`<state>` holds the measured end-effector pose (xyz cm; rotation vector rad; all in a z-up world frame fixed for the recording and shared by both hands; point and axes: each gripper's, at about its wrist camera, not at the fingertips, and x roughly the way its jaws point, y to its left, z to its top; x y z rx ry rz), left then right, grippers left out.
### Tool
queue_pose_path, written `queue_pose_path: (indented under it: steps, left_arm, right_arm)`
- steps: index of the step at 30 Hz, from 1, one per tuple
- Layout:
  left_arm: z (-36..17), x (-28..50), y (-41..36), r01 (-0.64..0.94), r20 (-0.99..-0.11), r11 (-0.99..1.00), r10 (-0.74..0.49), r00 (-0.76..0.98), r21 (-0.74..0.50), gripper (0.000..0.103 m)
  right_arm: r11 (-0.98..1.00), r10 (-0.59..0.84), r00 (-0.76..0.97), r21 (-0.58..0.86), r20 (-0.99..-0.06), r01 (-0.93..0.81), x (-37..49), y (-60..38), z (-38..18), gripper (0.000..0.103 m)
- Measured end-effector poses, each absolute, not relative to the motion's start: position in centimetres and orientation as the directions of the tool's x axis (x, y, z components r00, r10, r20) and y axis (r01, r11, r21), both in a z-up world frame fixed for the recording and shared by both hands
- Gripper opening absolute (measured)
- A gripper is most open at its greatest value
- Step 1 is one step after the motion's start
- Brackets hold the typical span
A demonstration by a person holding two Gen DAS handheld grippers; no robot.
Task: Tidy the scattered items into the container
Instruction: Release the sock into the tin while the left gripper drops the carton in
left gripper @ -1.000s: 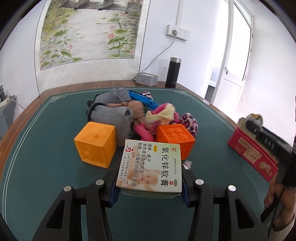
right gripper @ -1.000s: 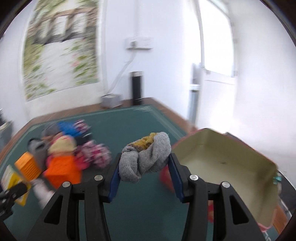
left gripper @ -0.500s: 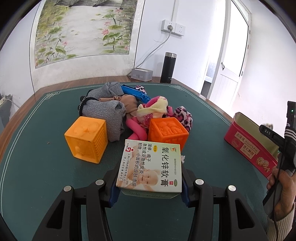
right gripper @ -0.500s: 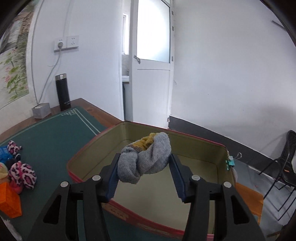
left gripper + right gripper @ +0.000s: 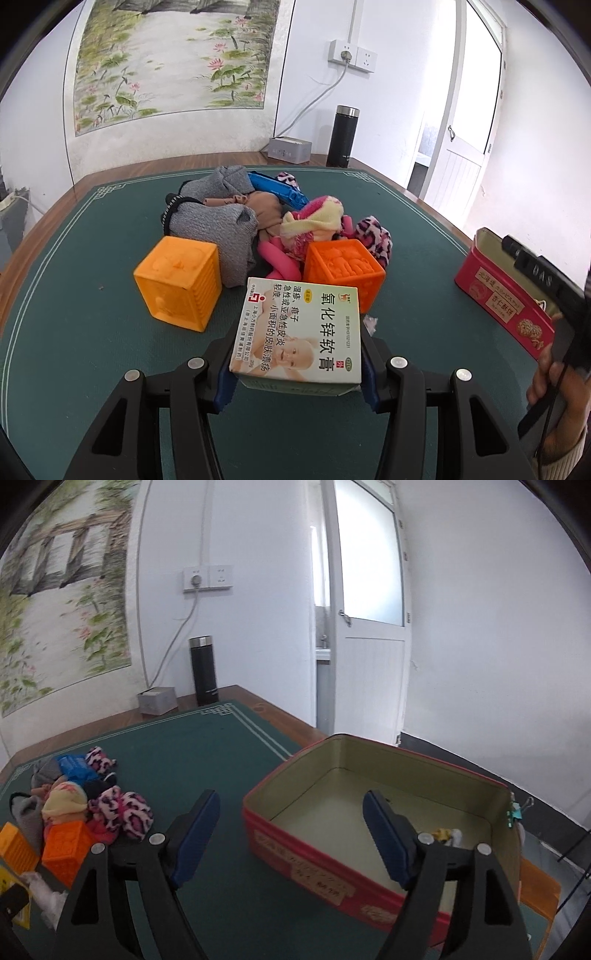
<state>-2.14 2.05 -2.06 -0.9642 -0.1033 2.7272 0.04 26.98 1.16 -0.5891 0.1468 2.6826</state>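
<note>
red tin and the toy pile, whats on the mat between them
Nothing: in the right wrist view only bare green mat lies between the red tin and the toy pile. The right gripper, jaws opening and empty, hangs over that gap.

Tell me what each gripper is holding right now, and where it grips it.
Left gripper clamps the ointment box by its two side faces. Right gripper holds nothing; its jaws are opening.

- tin (image 5: 295, 840): painted metal, kinda glossy, dull gold inside
- box (image 5: 297, 334): smooth printed card
- blocks (image 5: 177, 282): matt rubbery plastic, embossed
- socks (image 5: 218, 225): knit cloth
- mat (image 5: 74, 332): matt green felt
</note>
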Motion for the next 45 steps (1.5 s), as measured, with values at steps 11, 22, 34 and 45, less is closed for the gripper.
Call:
queue_pose_path:
  steps: [11, 22, 34, 45]
  left_arm:
    - [0.1, -2.1, 6.9, -0.318, -0.573, -0.944, 0.308, -0.760, -0.085, 0.054]
    - [3.1, -5.8, 14.9, -0.514, -0.553, -0.851, 0.481, -0.680, -0.108, 0.054]
    - [3.6, -8.8, 28.8, -0.753, -0.589, -0.621, 0.698, -0.407, -0.216, 0.054]
    - [2.0, -8.7, 33.1, -0.767, -0.629, -0.588, 0.705, -0.328, -0.258, 0.084]
  right_arm:
    - [-0.868, 0.432, -0.847, 0.111, -0.311, -0.484, 2.8, 29.4, 3.3, 0.083]
    - [-0.825, 0.456, -0.865, 0.266, -0.210, -0.499, 6.6, 31.4, 4.3, 0.083]
    - [-0.755, 0.591, -0.805, 0.393, 0.060, -0.525, 13.2, 31.1, 6.0, 0.101]
    - [-0.786, 0.558, -0.827, 0.361, 0.066, -0.502, 12.3, 30.0, 6.4, 0.101]
